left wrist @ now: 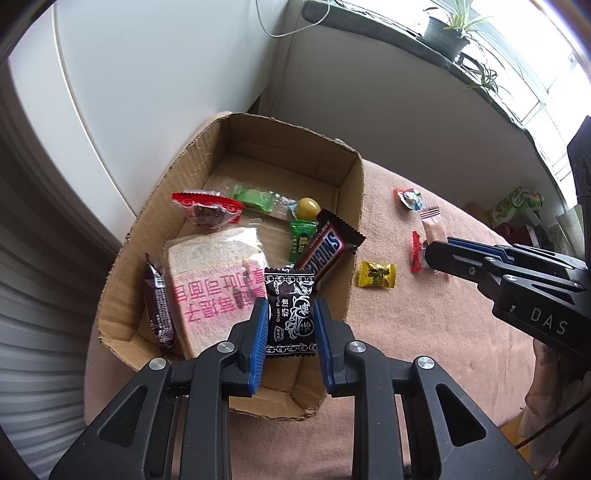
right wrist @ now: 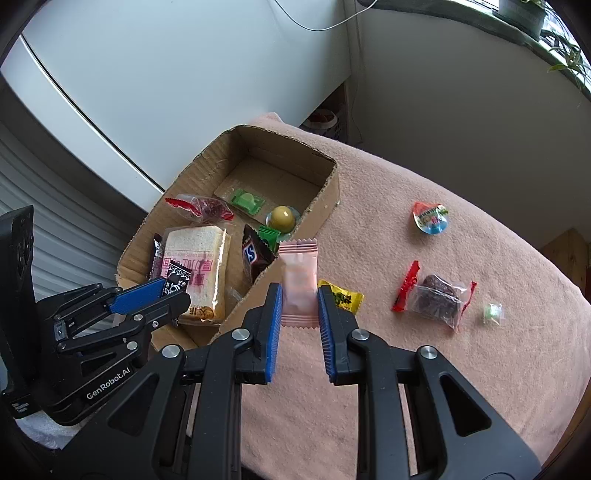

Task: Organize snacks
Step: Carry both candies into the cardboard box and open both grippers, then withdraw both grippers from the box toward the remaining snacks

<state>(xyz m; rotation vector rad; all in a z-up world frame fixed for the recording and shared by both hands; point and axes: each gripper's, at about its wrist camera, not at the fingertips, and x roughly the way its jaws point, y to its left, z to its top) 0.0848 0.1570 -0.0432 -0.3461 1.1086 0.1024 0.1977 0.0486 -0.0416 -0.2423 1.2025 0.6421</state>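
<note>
My left gripper [left wrist: 291, 308] is shut on a black cream-plum candy packet [left wrist: 291, 295], held above the near end of an open cardboard box [left wrist: 166, 206]. In the box lie a wrapped bread slice [left wrist: 218, 269], a Snickers bar [left wrist: 325, 245], a dark bar [left wrist: 159, 302] and several small sweets. My right gripper [right wrist: 298, 295] is shut on a pale pink packet [right wrist: 299, 273], hanging over the pink cloth just right of the box [right wrist: 325, 206]. In the right wrist view the left gripper [right wrist: 162, 290] shows at the left with its black packet [right wrist: 177, 278].
On the pink cloth [right wrist: 443, 369] lie a yellow candy [right wrist: 345, 297], a red-ended clear pack of dark snack [right wrist: 434, 297], a jelly cup [right wrist: 430, 218] and a small green sweet [right wrist: 493, 313]. A white cabinet stands behind the box; plants line the windowsill [left wrist: 450, 33].
</note>
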